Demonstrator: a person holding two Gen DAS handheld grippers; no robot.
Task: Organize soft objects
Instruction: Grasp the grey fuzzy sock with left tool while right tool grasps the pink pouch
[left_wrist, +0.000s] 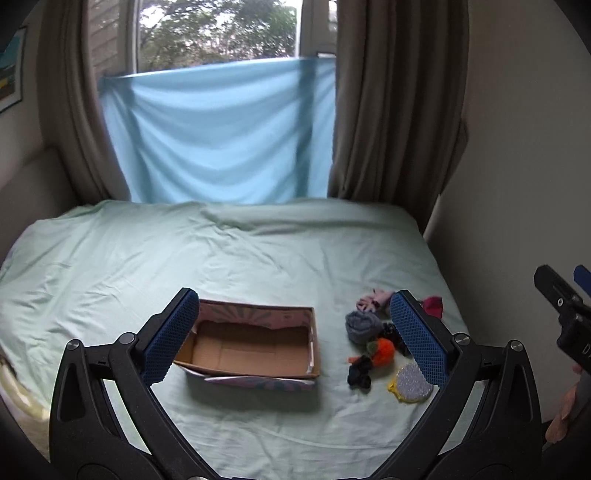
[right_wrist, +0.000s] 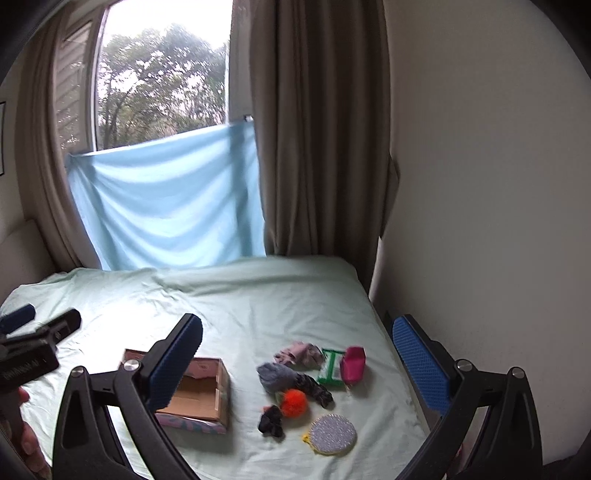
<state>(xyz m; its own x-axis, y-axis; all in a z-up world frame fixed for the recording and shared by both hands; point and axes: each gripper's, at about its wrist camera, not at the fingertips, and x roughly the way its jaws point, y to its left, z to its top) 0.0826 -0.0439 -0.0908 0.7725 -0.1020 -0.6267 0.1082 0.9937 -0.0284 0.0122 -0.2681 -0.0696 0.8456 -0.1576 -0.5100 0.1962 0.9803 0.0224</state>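
Pale green bed sheet (right_wrist: 236, 306) carried an empty box (right_wrist: 207, 391) with soft items (right_wrist: 295, 387) piled just right of it. Left tool (left_wrist: 295, 332) and right tool (right_wrist: 295, 358) hovered above, both released, grasping nothing.

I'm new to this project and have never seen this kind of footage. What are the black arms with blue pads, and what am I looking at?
They are handheld grasping tools; a person holds one in each hand, with a camera on each looking along its fingers. One picture is from the left tool, the other from the right tool. Both are open and hold nothing. On the bed sheet sits an empty cardboard box, with a pile of soft things beside it: a grey sock roll, an orange pompom, a dark scrunchie and a round silver pad.
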